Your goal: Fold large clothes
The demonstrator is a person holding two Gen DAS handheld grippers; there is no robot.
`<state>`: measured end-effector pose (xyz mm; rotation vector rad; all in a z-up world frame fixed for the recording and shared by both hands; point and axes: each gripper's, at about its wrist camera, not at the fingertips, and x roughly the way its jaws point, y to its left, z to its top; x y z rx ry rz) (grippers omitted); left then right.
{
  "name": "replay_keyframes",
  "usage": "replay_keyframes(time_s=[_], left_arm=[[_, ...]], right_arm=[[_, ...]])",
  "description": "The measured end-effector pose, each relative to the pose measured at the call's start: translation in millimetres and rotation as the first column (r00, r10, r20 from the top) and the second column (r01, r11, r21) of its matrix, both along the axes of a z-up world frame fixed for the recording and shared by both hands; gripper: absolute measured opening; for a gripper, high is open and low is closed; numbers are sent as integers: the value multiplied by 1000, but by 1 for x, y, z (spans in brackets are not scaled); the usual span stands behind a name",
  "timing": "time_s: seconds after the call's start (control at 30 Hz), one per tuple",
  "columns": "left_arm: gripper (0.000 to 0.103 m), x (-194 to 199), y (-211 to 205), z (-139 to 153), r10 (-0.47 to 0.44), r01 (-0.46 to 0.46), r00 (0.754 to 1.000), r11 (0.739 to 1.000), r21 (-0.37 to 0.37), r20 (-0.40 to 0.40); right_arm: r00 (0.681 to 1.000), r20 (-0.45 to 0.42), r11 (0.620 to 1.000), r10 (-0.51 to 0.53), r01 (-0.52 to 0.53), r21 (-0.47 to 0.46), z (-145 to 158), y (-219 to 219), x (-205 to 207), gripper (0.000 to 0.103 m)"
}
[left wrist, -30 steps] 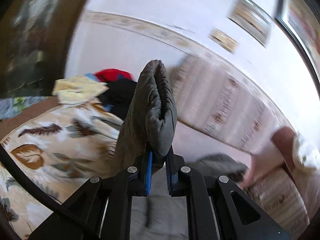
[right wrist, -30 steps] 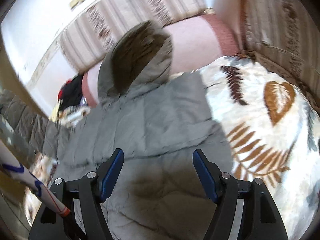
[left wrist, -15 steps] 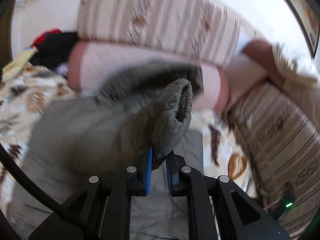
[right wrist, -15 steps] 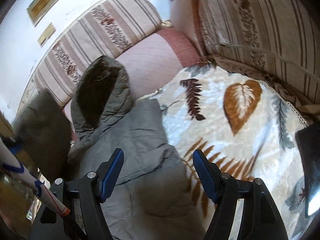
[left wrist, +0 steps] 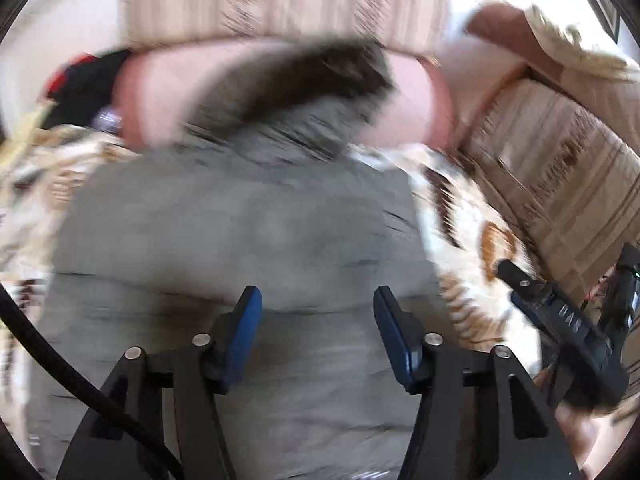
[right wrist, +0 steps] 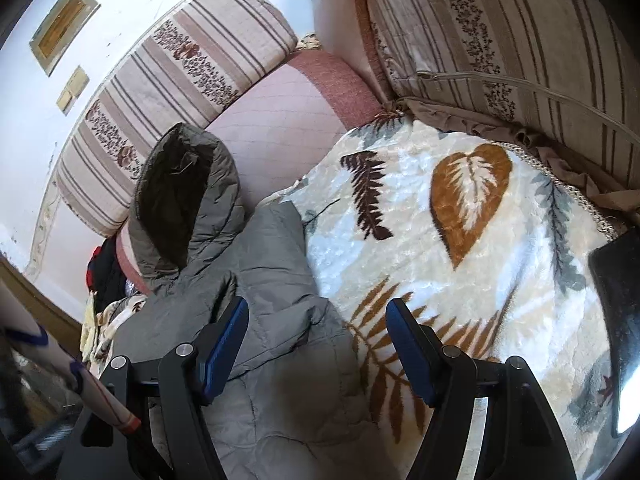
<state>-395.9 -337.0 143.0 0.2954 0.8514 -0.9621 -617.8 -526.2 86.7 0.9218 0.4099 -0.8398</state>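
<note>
So the grey puffy jacket (right wrist: 276, 292) is lying spread out on the leaf-print blanket (right wrist: 472, 240), with its hood (right wrist: 180, 196) flopped up against the pink cushion (right wrist: 280, 120) at the back. The striped backrest cushions (right wrist: 172, 60) run behind that and around the corner on the right.

Left tool (left wrist: 316, 324) has its blue pads wide apart with nothing between them, just hanging over the middle of the jacket (left wrist: 240, 240). That view is really smeared, so I can't tell if it's touching the fabric or just above it. You can make out the other tool off at the right edge over the blanket (left wrist: 460, 216).

Right tool (right wrist: 316, 344) is spread apart too and empty, sitting over the jacket's right edge where it meets the blanket. The left pad is over grey fabric, the right one over the leaf print.

There's a pile of other clothes (right wrist: 104, 268), red and black, at the far left end of the cushion.
</note>
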Motion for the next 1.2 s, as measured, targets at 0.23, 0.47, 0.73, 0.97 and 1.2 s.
replay_keyframes(time_s=[0.23, 0.47, 0.73, 0.97, 1.2], left_arm=[[63, 108, 209, -9, 426, -423, 905, 903, 80, -25], [63, 149, 370, -52, 621, -618, 752, 781, 92, -221], [52, 131, 353, -99, 474, -481, 812, 874, 69, -339], [38, 91, 346, -104, 415, -431, 877, 902, -14, -242], [26, 79, 354, -100, 386, -419, 886, 904, -86, -256]], right_arm=[[989, -43, 980, 143, -135, 148, -31, 0, 31, 76], [978, -86, 971, 192, -176, 161, -41, 16, 34, 76], [949, -196, 969, 248, -246, 31, -25, 60, -3, 76], [942, -177, 958, 284, -273, 82, -35, 98, -79, 76], [942, -90, 937, 322, -304, 175, -46, 131, -115, 79]])
